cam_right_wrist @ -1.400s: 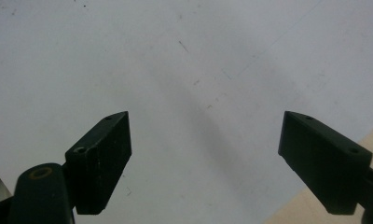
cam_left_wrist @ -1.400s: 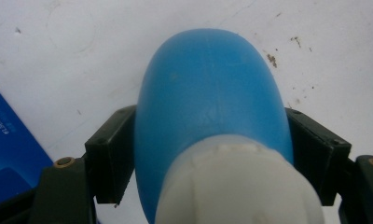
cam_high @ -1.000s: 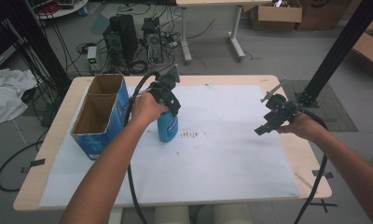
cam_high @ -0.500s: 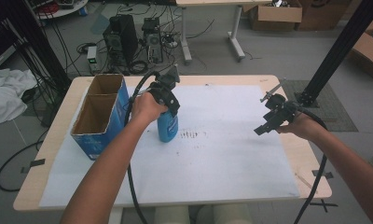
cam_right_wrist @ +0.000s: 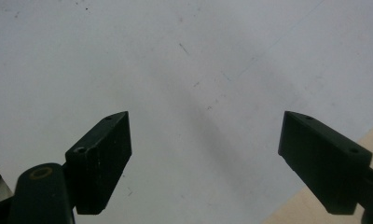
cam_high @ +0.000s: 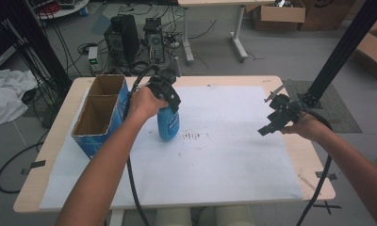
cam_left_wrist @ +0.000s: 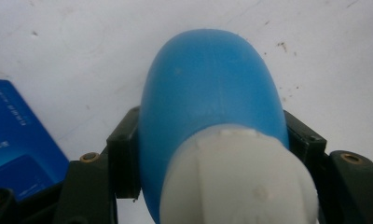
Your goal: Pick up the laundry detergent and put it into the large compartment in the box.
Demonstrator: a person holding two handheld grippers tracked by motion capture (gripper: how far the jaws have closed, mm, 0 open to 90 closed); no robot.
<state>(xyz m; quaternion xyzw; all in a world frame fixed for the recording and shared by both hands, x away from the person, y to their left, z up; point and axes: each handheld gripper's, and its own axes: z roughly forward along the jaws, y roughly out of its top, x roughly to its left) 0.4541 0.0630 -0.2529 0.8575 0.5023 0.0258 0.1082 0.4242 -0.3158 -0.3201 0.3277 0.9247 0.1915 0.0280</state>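
A blue bottle with a white cap stands upright on the white sheet, just right of the blue cardboard box. My left gripper comes down on it from above, shut on its neck. In the left gripper view the bottle sits between both black jaws, its white cap nearest the camera. My right gripper hovers over the right side of the sheet, open and holding nothing. The right gripper looks down at bare white paper between its wide-apart jaws.
The blue box has two open compartments and stands at the table's left. A white paper sheet covers most of the wooden table. A black pole rises at the far right. Cables trail from both grippers.
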